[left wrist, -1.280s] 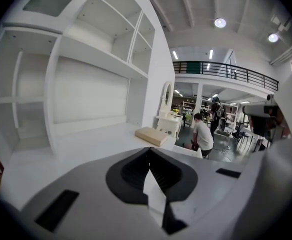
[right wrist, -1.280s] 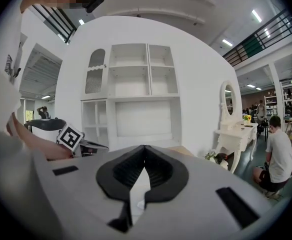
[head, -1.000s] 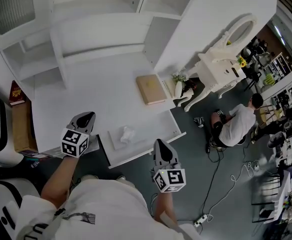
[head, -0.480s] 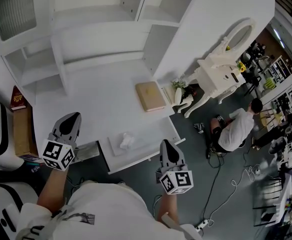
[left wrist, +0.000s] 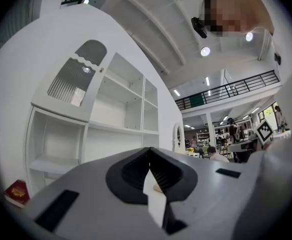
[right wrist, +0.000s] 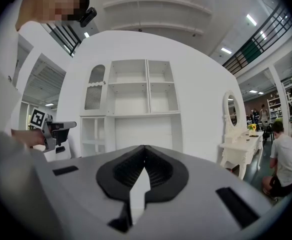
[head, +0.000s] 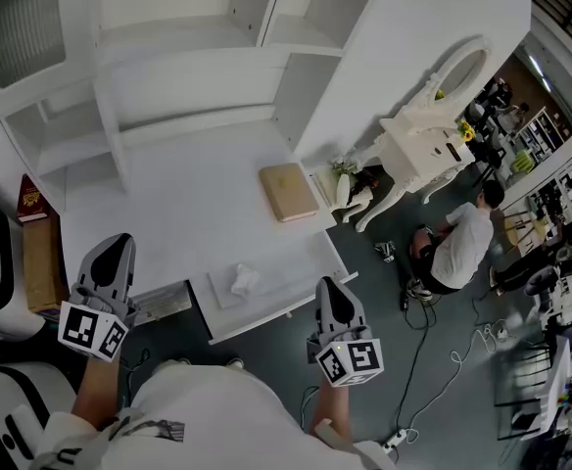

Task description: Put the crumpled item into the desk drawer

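Holding my left gripper [head: 117, 243] and right gripper [head: 330, 288] pinched shut on nothing, I risk jamming the crumpled item [head: 244, 280], lying in the open drawer [head: 288, 310] at my right gripper's nine o'clock, if I shove it closed carelessly.

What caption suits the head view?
Crumpled paper lies in the open desk drawer; left tool and right tool, shut and empty, hover nearby.

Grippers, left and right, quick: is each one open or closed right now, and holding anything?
Left gripper: closed, nothing between its jaws.
Right gripper: closed, nothing between its jaws.
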Available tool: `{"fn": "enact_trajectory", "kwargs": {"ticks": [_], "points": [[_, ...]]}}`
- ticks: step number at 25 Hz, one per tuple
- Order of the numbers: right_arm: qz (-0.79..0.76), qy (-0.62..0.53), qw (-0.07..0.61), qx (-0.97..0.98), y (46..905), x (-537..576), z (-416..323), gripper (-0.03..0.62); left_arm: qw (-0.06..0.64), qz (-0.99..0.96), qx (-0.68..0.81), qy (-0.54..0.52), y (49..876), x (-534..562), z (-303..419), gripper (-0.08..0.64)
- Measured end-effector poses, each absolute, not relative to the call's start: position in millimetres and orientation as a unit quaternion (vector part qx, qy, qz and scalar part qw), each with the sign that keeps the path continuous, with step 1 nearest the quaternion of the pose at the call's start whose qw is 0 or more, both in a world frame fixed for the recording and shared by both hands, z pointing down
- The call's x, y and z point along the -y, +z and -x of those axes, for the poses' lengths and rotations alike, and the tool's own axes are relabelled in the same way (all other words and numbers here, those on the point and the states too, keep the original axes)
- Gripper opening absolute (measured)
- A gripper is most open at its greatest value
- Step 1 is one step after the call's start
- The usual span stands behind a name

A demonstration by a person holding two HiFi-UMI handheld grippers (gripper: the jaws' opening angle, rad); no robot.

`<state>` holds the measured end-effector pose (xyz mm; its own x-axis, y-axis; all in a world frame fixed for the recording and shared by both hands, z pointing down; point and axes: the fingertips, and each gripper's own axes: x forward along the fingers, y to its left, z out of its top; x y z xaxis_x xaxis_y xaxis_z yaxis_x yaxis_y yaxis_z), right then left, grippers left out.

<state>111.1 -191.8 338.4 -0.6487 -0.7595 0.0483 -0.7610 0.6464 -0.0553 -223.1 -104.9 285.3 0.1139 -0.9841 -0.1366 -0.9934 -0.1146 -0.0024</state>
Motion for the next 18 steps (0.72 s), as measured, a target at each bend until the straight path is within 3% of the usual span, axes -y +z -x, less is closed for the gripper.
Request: {"fn": "enact_trajectory", "kwargs": {"ticks": [18], "points": [[-0.38,0.031,0.022,0.924,327,163,-76,0.009,0.017,0.75,-0.656,0.078,284,64,210,0.015]]}}
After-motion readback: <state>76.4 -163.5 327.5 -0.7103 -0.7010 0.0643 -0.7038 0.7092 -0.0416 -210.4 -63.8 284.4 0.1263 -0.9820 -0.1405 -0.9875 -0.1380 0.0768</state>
